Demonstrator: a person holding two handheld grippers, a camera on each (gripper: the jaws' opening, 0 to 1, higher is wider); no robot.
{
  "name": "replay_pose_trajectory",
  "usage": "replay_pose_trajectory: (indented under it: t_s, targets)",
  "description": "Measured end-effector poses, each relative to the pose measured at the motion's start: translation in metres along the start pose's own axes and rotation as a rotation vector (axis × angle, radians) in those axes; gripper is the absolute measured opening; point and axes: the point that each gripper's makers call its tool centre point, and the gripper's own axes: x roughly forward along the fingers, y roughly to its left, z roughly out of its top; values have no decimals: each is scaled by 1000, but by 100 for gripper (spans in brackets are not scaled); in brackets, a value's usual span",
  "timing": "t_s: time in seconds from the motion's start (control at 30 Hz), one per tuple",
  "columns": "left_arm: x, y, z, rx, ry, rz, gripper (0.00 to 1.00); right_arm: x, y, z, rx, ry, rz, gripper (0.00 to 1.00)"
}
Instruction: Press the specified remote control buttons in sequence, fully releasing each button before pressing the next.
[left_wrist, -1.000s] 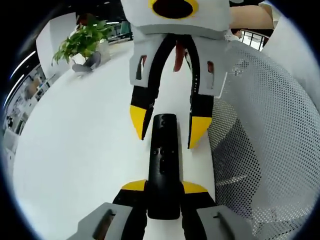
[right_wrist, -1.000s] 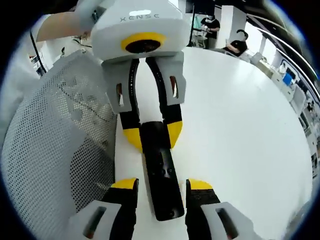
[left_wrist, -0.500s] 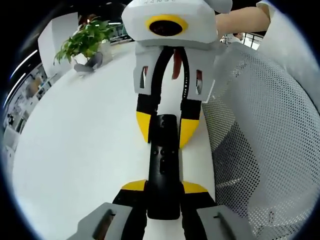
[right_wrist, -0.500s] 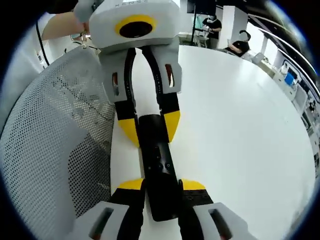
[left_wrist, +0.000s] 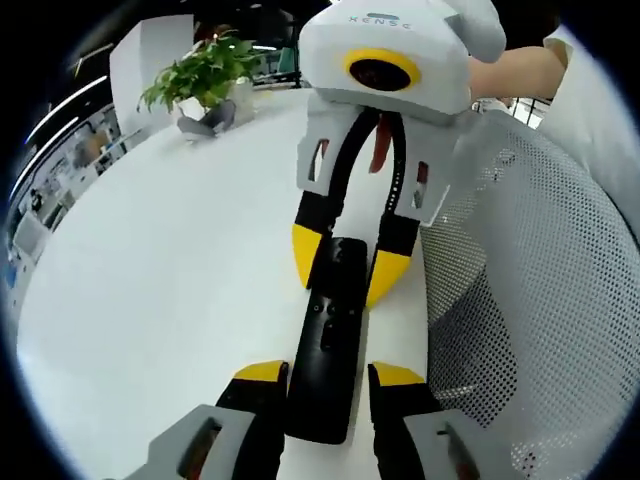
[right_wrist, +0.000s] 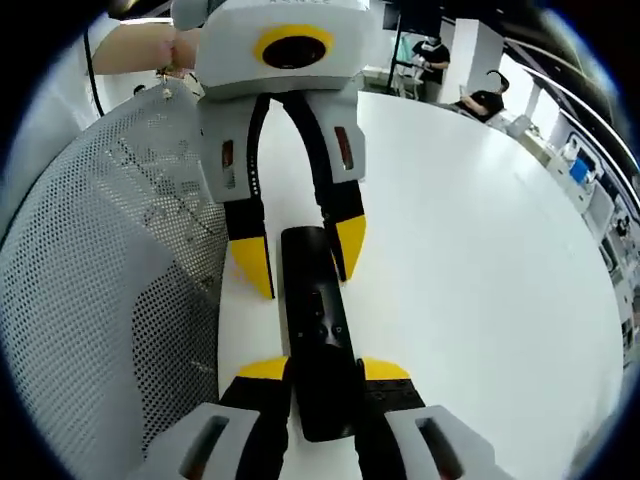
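White tabletop (left_wrist: 150, 300) spreads round beneath me, a perforated white mesh chair back (left_wrist: 540, 300) rising along one edge.

My right claw (right_wrist: 324, 372) grips the near end of the black remote (right_wrist: 315, 330), both yellow-tipped jaws pressed against its sides. The remote lies flat on the table, running lengthwise away from that claw, its small buttons on the upper face too blurred to tell apart.

My left claw (left_wrist: 325, 378) sits at the opposite end of the remote (left_wrist: 330, 345). Its jaws flank the body with a sliver of gap on each side, so they stand narrow but not clamped. In the right gripper view the left claw (right_wrist: 300, 255) comes in from the far end with its yellow tips spread either side of the remote's tip, one apart from it, the other just beside it.

Farther out, a potted green plant (left_wrist: 205, 85) stands on the table's far side. Across the room, seated people (right_wrist: 480, 95) are visible near desks.
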Motion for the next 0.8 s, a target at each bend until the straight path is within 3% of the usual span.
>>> replay_pose_trajectory:
  t_s: [0.07,0.13,0.23,0.33,0.43,0.57,0.8]
  targets:
    - [-6,2,5,-31,-51,26,42,0,0,0,3,2,-1,22]
    - [-14,6,11,-85,-98,54,53,0,0,0,7,2,-4,22]
    - [-27,3,15,-133,-138,34,67,1,0,0,12,-5,-9,22]
    - [-38,3,16,-150,-177,56,81,0,0,0,15,-9,-12,22]
    - [-52,6,20,-195,-245,101,89,1,-1,0,17,-6,-11,22]
    - [-76,15,28,-294,-381,169,100,1,-1,0,17,-3,-12,22]
    - [-125,25,52,-451,-644,243,100,1,-1,0,24,-3,-12,22]
